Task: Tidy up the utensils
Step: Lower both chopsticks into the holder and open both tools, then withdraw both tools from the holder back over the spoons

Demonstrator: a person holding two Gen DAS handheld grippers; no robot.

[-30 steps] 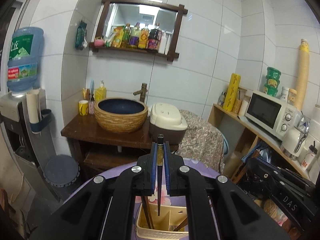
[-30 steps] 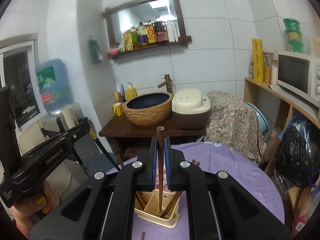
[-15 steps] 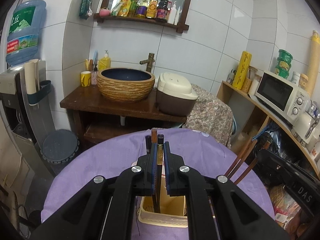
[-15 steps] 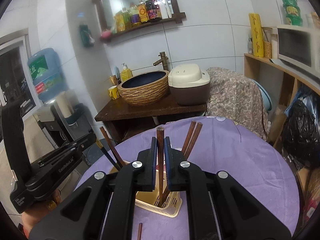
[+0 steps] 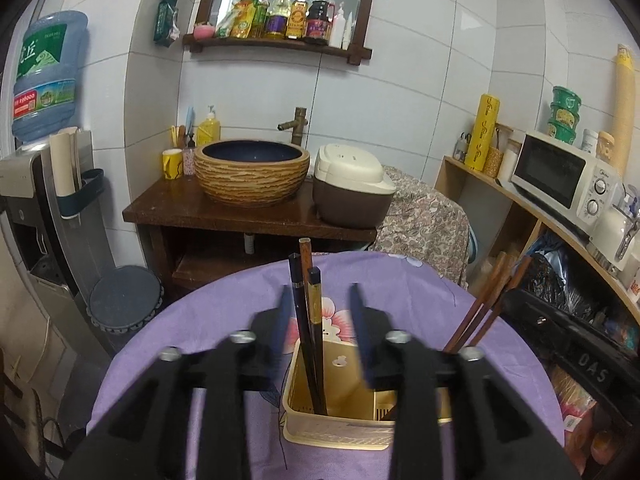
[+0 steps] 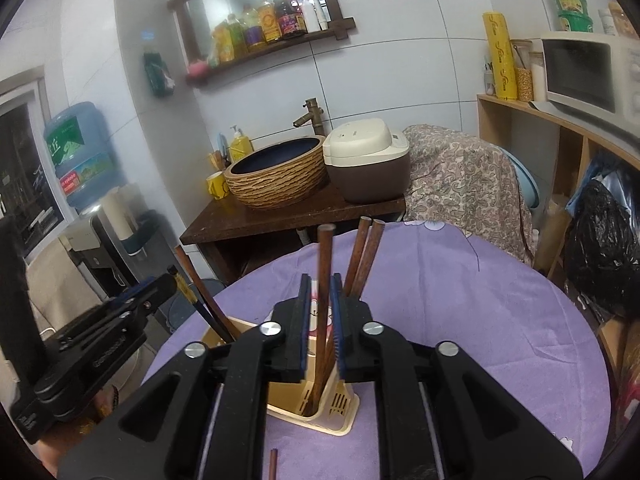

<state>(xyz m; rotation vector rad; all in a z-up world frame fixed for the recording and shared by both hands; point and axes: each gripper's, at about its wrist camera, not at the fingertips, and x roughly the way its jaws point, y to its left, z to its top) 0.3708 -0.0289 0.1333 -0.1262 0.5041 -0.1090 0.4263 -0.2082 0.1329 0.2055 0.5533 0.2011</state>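
Both grippers were positioned over a cream slotted utensil holder standing on a round surface covered with a purple cloth.

Left gripper: its jaws had just been opening and stood moderately apart. Two dark chopsticks and one brown stick rose between them, ends seated in the holder's left compartment; the pads did not press on them. The jaws appeared motion-blurred.

Right gripper: its jaws had just been opening and stood narrowly apart. A brown chopstick stood between the pads, lower end inside the holder's right compartment. A slim gap showed on each side of the stick, so no grip was observed.

A further pair of brown chopsticks leaned in the right compartment, tilted away to the right behind the right gripper.

One loose stick lay on the cloth near the bottom edge of the right wrist view, apart from the holder; only its end was visible.

Beyond the surface stood a wooden stand carrying a woven basin and a rice cooker
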